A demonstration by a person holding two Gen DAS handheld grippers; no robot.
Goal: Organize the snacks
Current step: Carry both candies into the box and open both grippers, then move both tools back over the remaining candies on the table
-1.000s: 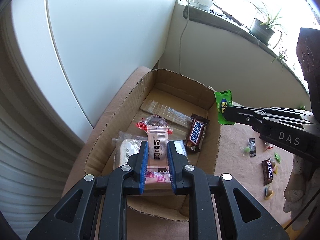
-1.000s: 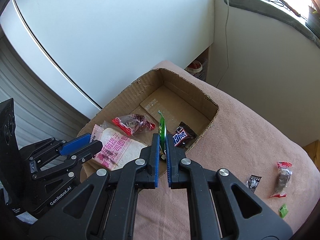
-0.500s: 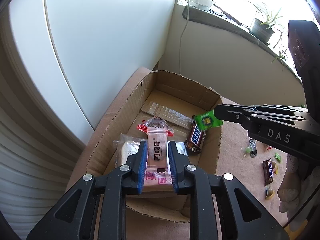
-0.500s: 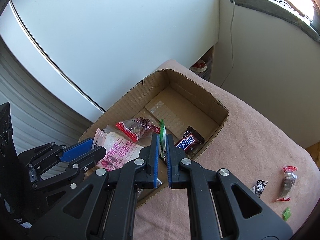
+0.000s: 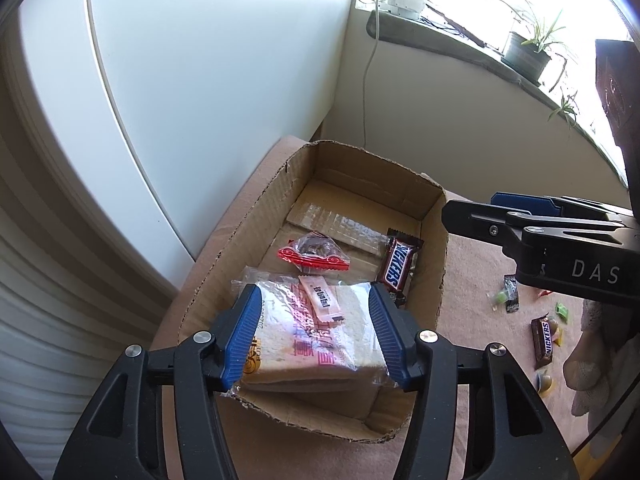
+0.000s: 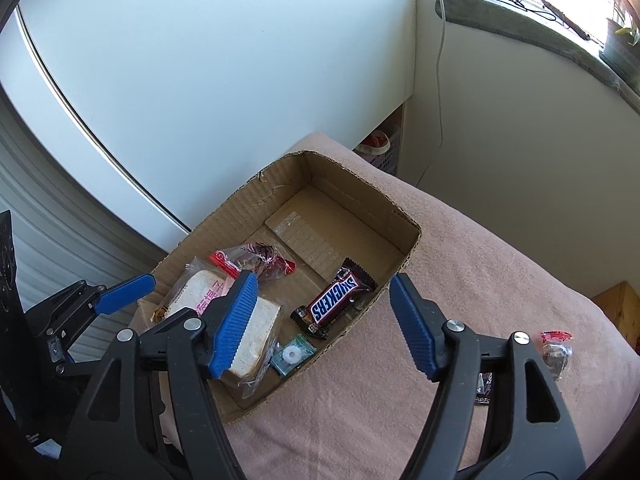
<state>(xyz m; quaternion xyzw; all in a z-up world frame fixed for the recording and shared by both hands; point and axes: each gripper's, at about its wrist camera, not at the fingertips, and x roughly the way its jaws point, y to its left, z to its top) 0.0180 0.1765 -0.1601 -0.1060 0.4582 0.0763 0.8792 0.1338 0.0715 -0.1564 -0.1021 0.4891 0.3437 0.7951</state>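
A cardboard box (image 5: 224, 268) (image 6: 404, 256) sits on a pink cloth. It holds a wrapped bread slice (image 5: 308, 344) (image 6: 252, 332), a small pink sachet (image 5: 322, 298) lying on the bread, a red-edged clear packet (image 5: 314, 254) (image 6: 256, 260), a Snickers bar (image 5: 398, 266) (image 6: 334, 302) and a small green candy (image 6: 292, 356). My left gripper (image 5: 316, 324) is open and empty above the bread. My right gripper (image 6: 324, 320) is open and empty over the box's near right corner.
Loose snacks lie on the pink cloth (image 6: 480, 280) right of the box: a small Snickers (image 5: 543, 342), green and dark candies (image 5: 508, 298), a red-edged packet (image 6: 558, 350). A white wall stands behind the box; a window sill with a plant pot (image 5: 524, 60) is at the far right.
My left gripper opened and let the pink sachet fall onto the bread. My right gripper opened and dropped the green candy into the box.
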